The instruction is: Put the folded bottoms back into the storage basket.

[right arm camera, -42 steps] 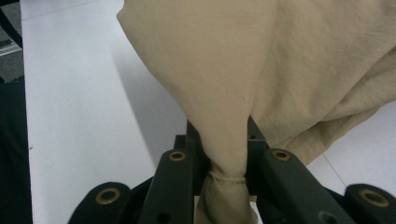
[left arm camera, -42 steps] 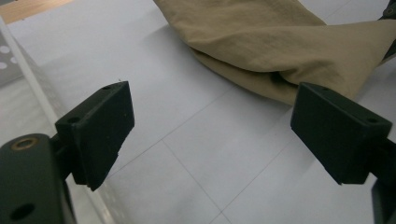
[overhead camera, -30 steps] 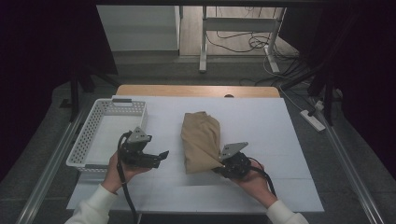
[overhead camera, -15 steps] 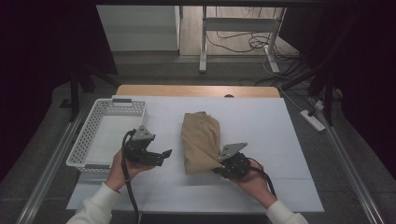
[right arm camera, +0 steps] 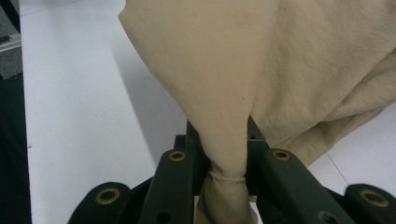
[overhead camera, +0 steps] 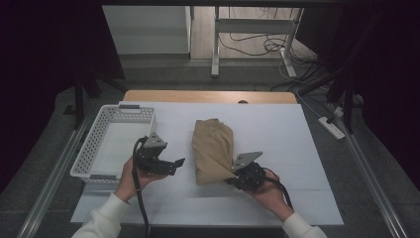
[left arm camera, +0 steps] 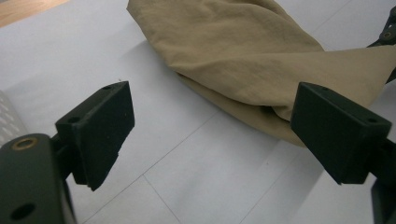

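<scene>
While the right gripper point(overhead camera: 237, 174) has its jaws clamped on a gathered corner of the tan cloth point(overhead camera: 212, 148), the left gripper point(overhead camera: 174, 164) has its jaws spread wide with nothing between them. In the right gripper view the pinched corner point(right arm camera: 227, 158) is bunched into a narrow neck between the jaws, with a stitched hem just below, and the fabric fans out upward from there. In the left gripper view the two black pads sit well apart over bare white surface, and the cloth point(left arm camera: 243, 60) lies just beyond them, its near edge close to the pad on the right of that view.

From the high view, the cloth lies in a folded, rumpled heap near the middle of the bench point(overhead camera: 297, 144), its near right corner drawn toward the right gripper. The left gripper sits just to the left of the cloth, apart from it. A white basket point(overhead camera: 94, 148) stands at the bench's left edge, beside the left hand point(overhead camera: 130, 179). The right hand point(overhead camera: 270, 191) rests near the bench's front edge.
</scene>
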Tool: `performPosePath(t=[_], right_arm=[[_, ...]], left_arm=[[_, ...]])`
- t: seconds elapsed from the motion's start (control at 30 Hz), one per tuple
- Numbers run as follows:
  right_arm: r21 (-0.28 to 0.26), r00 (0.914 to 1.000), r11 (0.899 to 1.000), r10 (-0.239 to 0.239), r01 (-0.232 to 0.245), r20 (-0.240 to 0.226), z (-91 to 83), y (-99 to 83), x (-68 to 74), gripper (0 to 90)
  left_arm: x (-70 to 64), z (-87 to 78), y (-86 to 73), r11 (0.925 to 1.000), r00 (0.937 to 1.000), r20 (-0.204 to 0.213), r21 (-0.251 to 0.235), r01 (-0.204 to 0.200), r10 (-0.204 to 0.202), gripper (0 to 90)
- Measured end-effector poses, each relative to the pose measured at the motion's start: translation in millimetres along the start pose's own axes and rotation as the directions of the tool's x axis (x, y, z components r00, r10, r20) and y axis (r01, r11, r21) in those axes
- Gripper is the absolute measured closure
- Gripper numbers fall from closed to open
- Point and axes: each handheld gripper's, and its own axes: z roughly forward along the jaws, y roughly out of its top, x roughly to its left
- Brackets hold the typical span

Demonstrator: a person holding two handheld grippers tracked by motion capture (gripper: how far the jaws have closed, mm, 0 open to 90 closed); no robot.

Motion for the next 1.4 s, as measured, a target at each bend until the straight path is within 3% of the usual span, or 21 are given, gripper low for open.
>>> performPosePath(t=[1.4], right_arm=[[0.003, 0.9999, 1.000, -0.017, 0.017, 0.004, 1.5, 0.8, 3.0, 78.7]], left_arm=[[1.7, 18.6, 10.2, 0.9997, 0.9997, 0.020, 0.021, 0.016, -0.017, 13.5]])
